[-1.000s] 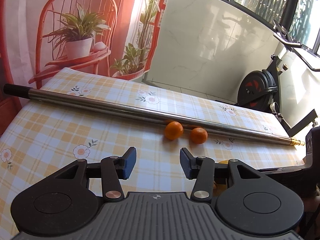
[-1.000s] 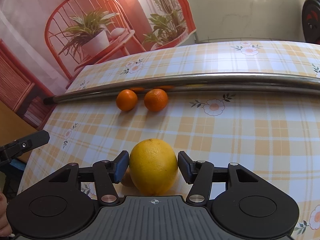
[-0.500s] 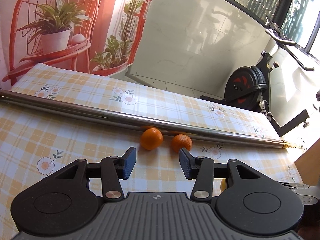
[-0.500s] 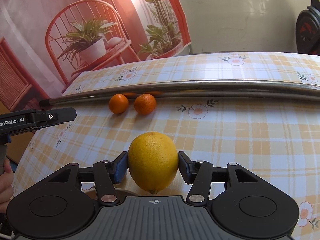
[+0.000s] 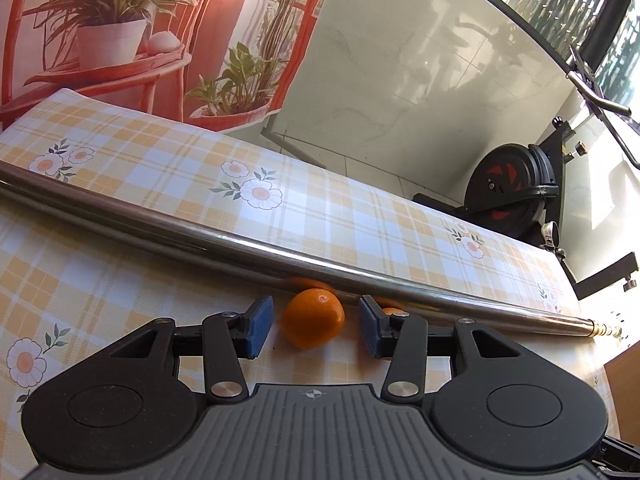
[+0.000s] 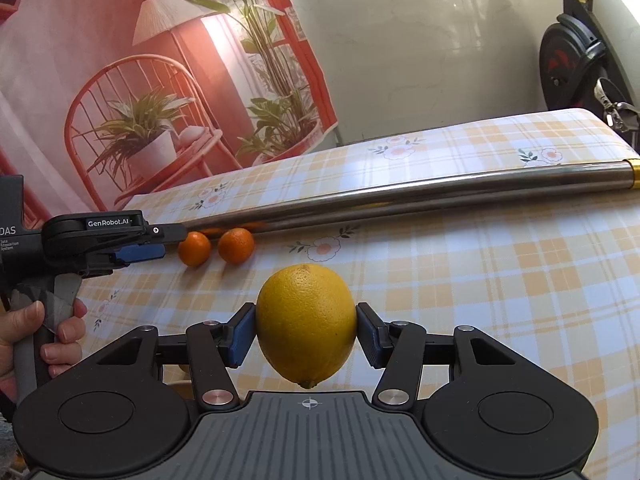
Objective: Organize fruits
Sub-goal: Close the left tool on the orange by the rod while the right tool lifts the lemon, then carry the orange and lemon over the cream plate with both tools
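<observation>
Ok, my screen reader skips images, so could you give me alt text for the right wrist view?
The right gripper holds a lemon above a checked tablecloth. Beyond, two oranges sit against a metal pole, with the open left gripper reaching toward them.

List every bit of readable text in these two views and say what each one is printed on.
"GenRobot.AI": white lettering on the black body of the left gripper, seen in the right wrist view.
"DAS": white letters on the same gripper's black rear housing; the word is cut off at the picture's edge, so it may be incomplete.
Three small lines under "DAS": too small to read.
No lettering shows in the left wrist view.
</observation>
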Tool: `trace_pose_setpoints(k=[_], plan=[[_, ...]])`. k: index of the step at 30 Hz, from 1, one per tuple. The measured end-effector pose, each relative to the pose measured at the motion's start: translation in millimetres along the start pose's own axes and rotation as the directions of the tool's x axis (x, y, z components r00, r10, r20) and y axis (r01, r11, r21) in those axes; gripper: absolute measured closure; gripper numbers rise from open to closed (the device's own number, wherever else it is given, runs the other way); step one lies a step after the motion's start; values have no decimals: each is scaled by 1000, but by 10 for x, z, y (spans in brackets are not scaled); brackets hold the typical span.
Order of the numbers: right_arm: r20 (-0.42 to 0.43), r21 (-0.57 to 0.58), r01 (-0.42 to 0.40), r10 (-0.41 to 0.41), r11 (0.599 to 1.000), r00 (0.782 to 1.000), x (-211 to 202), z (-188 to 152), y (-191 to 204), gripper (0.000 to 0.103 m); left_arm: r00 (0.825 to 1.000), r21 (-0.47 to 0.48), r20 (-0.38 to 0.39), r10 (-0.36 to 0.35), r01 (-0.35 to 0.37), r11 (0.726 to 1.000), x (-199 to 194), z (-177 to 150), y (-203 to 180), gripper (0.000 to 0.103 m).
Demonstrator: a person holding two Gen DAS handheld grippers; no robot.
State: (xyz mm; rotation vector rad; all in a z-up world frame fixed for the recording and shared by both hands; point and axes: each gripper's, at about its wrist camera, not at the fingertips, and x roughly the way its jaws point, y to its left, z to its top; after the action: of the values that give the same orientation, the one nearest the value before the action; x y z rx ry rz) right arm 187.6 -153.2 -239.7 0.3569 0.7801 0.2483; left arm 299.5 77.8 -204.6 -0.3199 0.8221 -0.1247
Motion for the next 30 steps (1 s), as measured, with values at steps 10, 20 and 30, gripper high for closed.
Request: trace_pose_setpoints(k=[10, 20, 30], plan=[[17, 46, 18, -19, 999, 1000, -149, -158, -166, 53, 999, 21, -33, 27, -26, 999, 181, 16, -55, 63], [24, 64, 6, -8, 998, 1000, -203, -181, -172, 53, 999, 84, -25, 39, -37, 996, -68, -101, -92, 63], [49, 59, -14, 11, 998, 999, -408, -265, -109, 53, 998, 105, -21, -52, 54, 993, -880, -547, -212, 63]])
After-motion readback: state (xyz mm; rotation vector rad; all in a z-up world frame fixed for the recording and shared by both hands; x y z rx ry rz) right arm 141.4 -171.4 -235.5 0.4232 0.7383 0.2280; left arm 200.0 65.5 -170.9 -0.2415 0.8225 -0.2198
